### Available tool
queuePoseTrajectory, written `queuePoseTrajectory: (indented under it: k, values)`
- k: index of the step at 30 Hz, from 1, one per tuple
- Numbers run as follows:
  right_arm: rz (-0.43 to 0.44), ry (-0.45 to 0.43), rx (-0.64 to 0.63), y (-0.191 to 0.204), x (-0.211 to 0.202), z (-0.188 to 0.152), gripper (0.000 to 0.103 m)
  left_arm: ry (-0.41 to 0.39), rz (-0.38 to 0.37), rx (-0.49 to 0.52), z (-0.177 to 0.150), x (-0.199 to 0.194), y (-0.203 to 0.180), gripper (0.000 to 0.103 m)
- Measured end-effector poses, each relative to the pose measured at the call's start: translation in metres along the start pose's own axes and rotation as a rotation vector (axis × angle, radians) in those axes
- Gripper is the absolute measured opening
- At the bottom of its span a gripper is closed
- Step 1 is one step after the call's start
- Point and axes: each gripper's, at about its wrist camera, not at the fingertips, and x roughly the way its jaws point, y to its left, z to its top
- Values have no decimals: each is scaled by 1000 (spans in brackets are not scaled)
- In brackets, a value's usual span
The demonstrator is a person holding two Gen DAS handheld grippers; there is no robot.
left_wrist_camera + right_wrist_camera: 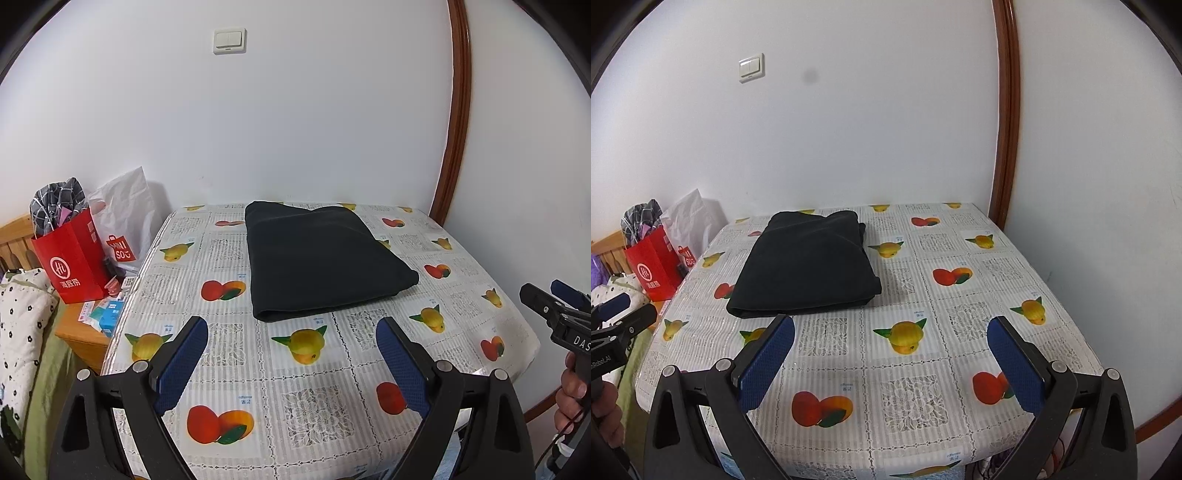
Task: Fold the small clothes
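Note:
A black garment (317, 258) lies folded into a neat rectangle on the far half of the table (314, 398), which has a fruit-print cloth. It also shows in the right wrist view (809, 269). My left gripper (291, 325) is open and empty, held above the table's near part, short of the garment. My right gripper (890, 325) is open and empty, also over the near part, to the right of the garment. The right gripper shows at the right edge of the left wrist view (554, 295).
A white wall stands behind the table, with a brown door frame (458, 110) at the right. Left of the table are a red paper bag (72, 258) with checked cloth, a white plastic bag (125, 221), a wooden bedside stand (85, 332) and a bed.

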Motion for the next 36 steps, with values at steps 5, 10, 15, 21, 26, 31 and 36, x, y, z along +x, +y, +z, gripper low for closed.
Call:
queuePoseTrajectory:
  k: [5, 10, 15, 21, 26, 31, 36]
  values:
    - [-4, 6, 0, 1, 3, 0, 103, 1, -1, 5, 0, -1, 0, 92]
    - [-6, 6, 0, 1, 2, 0, 103, 0, -3, 2, 0, -2, 1, 92]
    - [-6, 4, -4, 1, 2, 0, 103, 7, -8, -5, 0, -1, 3, 92]
    - [-12, 2, -12, 5, 0, 0, 103, 13, -12, 0, -1, 0, 3, 92]
    - [-14, 0, -14, 7, -1, -1, 103, 13, -13, 7, -1, 0, 4, 92]
    - [-15, 3, -10, 7, 0, -1, 103, 15, -17, 2, -2, 0, 7, 92]
    - [-16, 4, -13, 6, 0, -2, 103, 19, -19, 2, -2, 0, 7, 92]
